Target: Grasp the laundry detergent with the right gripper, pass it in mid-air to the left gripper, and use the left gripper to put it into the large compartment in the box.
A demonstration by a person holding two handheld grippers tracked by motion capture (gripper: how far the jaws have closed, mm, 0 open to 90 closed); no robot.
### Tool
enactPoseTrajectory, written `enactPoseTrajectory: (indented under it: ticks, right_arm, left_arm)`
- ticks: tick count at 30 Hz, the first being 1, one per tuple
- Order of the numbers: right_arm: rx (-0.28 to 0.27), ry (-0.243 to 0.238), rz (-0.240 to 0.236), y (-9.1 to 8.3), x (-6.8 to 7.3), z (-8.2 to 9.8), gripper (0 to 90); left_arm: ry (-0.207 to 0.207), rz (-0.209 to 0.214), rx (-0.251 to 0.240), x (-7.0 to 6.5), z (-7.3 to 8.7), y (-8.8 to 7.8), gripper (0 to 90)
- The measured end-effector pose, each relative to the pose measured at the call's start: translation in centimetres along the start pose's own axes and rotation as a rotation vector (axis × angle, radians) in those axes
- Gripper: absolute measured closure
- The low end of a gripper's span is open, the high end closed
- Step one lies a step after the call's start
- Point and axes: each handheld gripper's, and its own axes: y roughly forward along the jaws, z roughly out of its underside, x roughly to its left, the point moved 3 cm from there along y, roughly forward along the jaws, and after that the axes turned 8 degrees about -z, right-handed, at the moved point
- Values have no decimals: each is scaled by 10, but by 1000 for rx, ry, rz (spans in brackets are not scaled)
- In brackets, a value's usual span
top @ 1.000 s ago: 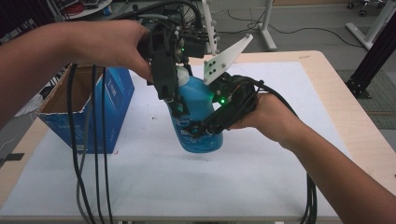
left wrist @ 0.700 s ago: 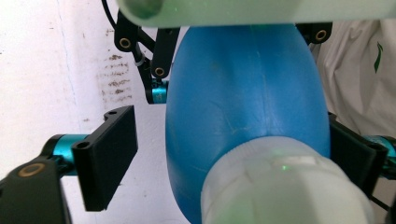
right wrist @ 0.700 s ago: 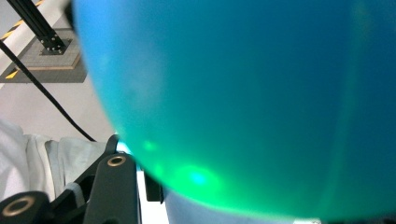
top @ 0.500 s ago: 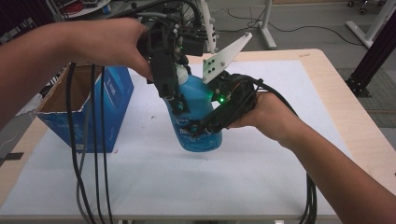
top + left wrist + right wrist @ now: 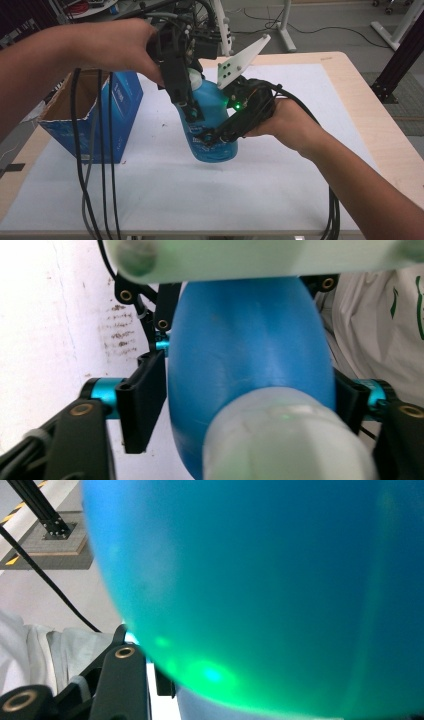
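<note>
Blue plastic bottle (image 5: 212,125), white-capped, labelled, standing upright.

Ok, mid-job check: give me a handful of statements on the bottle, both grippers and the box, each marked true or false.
1. The blue bottle stands upright on the white mat. True.
2. The right gripper is shut on the bottle's body. True.
3. The left gripper rests inside the cardboard box. False: it comes down over the top of the bottle, and its jaws have just been closing with the bottle between them.
4. The blue cardboard box lies closed on the bottle's right. False: it stands open on the bottle's left in the high view.
5. The bottle's cap is red. False: it is white.
</note>
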Motion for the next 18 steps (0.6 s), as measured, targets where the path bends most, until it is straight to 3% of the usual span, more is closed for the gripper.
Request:
enactPoseTrajectory:
  ticks: [3, 18]
  right_arm:
    - [3, 2, 2, 0, 0, 0, 453]
    - [0, -8, 1, 1, 1, 0, 451]
  left_arm:
    - [12, 9, -6, -1, 0, 0, 365]
    - [23, -9, 0, -4, 0, -2, 374]
